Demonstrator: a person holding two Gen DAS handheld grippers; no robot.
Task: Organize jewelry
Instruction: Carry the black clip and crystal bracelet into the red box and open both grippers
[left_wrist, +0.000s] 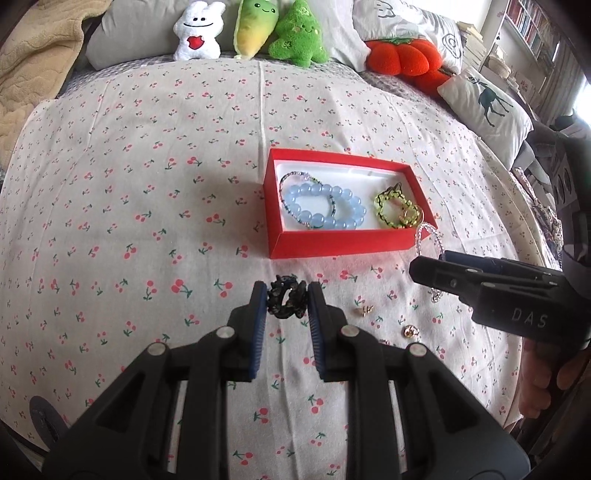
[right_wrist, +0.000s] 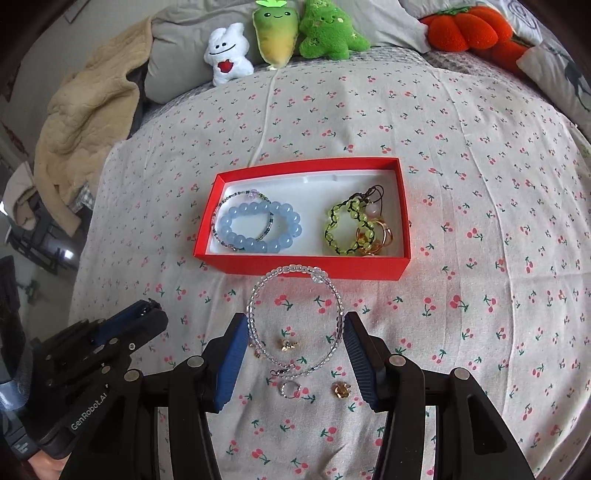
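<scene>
A red box (left_wrist: 334, 248) (right_wrist: 306, 265) on the cherry-print bed holds a blue bead bracelet (left_wrist: 325, 205) (right_wrist: 258, 225), a thin beaded bracelet, a green bracelet (left_wrist: 395, 206) (right_wrist: 343, 229) and gold rings (right_wrist: 376, 236). My left gripper (left_wrist: 287, 299) is shut on a black bracelet (left_wrist: 286, 300), just in front of the box. My right gripper (right_wrist: 295, 338) grips a clear bead bracelet (right_wrist: 295, 317) (left_wrist: 428, 236) by its sides, its far end touching the box's front wall. Small gold pieces (right_wrist: 288, 344) (right_wrist: 340, 390) (left_wrist: 364, 310) and a silver ring (right_wrist: 290, 388) lie on the sheet.
Plush toys (left_wrist: 258, 29) (right_wrist: 280, 33), an orange plush (left_wrist: 406, 55) and pillows (left_wrist: 487, 103) line the far side. A beige blanket (right_wrist: 85, 129) is heaped at the far left.
</scene>
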